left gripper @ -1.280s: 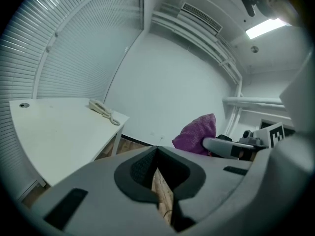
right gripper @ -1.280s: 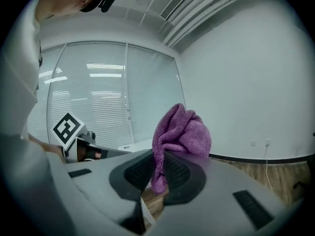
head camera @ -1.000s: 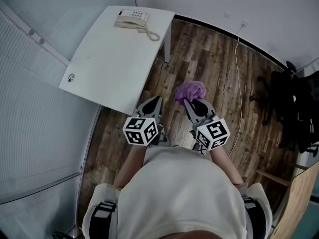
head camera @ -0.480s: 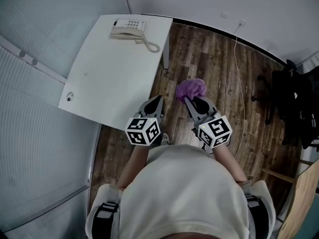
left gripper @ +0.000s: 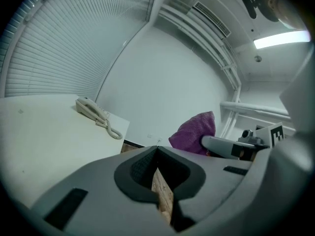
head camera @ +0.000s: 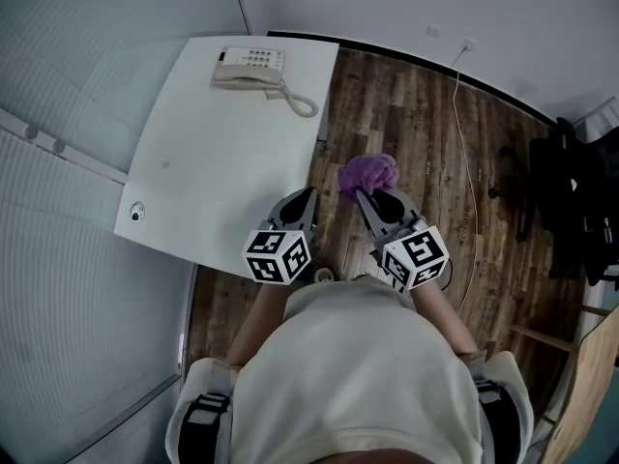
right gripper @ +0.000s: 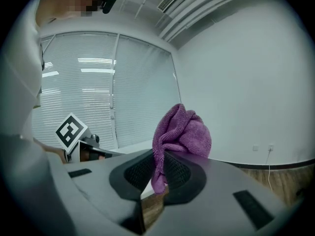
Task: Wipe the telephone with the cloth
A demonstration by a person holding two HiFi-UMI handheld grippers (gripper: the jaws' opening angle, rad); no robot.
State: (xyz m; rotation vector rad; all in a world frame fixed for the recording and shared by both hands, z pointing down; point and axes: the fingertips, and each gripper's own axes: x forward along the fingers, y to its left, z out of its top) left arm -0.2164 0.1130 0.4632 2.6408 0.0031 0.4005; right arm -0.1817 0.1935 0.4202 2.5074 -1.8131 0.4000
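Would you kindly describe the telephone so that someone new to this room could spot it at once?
Find the white table beside the window blinds. At its far end lies the telephone: a cream desk set with a keypad, its handset on the near side. Its coiled cord curls to the table's edge, unlike anything else there.

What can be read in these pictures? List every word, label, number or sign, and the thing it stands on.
No text can be read anywhere.
Telephone keys: too small to read.
Left gripper cube and right gripper cube: black-and-white square patterns only, no letters or digits.
Purple cloth: no label shows.
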